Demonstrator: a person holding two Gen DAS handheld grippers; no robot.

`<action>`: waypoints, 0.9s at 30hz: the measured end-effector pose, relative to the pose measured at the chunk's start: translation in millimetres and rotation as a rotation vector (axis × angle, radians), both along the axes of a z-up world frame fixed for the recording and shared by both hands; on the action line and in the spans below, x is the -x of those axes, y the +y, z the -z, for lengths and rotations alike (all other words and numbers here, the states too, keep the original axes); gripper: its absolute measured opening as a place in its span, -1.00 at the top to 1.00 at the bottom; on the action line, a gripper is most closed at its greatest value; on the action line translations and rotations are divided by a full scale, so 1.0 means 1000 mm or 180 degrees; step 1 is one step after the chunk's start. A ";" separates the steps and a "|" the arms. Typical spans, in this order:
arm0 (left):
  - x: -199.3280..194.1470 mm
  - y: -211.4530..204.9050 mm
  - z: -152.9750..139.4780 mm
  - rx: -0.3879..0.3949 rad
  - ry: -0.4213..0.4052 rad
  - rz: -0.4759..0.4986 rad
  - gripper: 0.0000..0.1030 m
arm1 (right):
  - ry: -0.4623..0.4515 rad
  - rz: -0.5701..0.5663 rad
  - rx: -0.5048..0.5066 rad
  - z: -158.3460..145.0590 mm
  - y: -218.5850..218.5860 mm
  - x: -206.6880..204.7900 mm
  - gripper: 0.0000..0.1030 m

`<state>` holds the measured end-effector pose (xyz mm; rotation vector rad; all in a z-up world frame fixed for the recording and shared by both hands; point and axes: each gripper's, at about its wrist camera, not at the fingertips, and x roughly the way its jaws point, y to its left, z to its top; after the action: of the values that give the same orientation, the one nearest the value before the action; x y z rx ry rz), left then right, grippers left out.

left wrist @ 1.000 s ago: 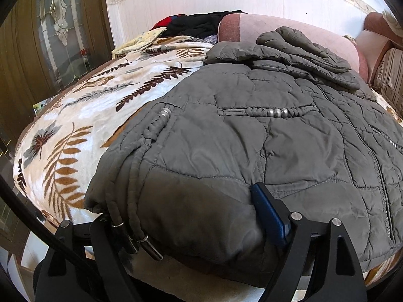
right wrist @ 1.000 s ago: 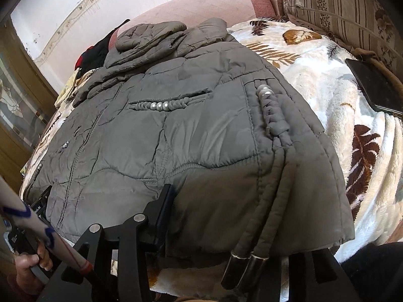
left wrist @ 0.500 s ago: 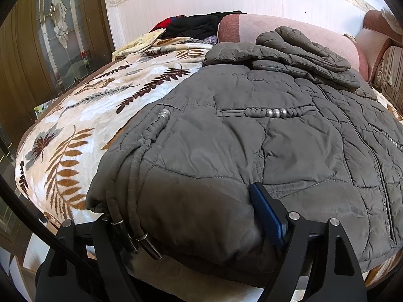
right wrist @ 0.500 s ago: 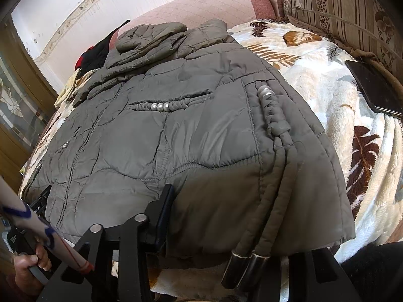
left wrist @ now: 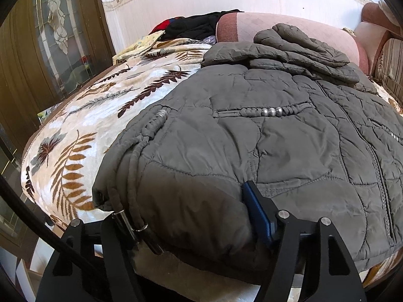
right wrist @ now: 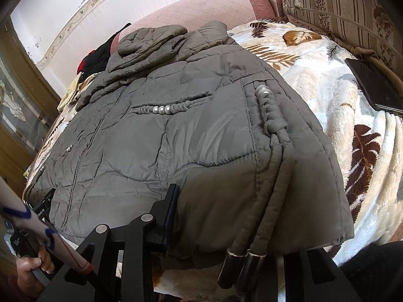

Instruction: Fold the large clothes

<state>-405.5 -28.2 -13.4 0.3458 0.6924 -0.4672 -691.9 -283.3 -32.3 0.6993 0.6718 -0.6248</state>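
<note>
Your grey quilted jacket (left wrist: 277,138) lies spread flat across the leaf-print blanket (left wrist: 83,125) on the bed, its hem hanging toward you at 6 o'clock and its folded sleeves (left wrist: 297,47) bunched at 12 o'clock against the pink cushion (left wrist: 289,22).

Your left gripper (left wrist: 191,216) straddles the hem corner at 6 o'clock in the left wrist view. Its jaws are closing with the padded fabric between them — the blue-padded finger (left wrist: 259,216) presses into the cloth, while the other finger sits beside the braided cords (left wrist: 133,166) with metal tips, so you cannot tell from here whether both pads bite yet.

Your right gripper (right wrist: 226,229) sits at the opposite hem corner, jaws closing as well, jacket between them. One finger (right wrist: 166,214) touches the fabric at 7 o'clock; the other is hidden behind the hem and the two dangling cord ends (right wrist: 241,264), so the grip cannot be confirmed.

In the right wrist view, your left hand (right wrist: 32,269) shows at 8 o'clock, wrapped round a handle. A dark phone (right wrist: 372,85) rests on the blanket at 3 o'clock, well apart from the jacket.
</note>
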 end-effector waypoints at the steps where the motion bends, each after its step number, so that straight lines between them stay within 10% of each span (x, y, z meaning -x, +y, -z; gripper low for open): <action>1: 0.000 0.000 0.000 -0.0003 -0.0002 0.0001 -0.34 | -0.0002 0.0001 0.0000 0.000 0.000 0.000 0.25; 27: -0.005 0.009 -0.010 0.0054 0.0063 0.0013 -0.23 | -0.0057 0.0007 -0.0038 -0.001 -0.001 0.005 0.20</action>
<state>-400.8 -19.3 -3.4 0.3271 0.7067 -0.4806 -696.6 -284.1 -30.9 0.7159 0.6588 -0.6164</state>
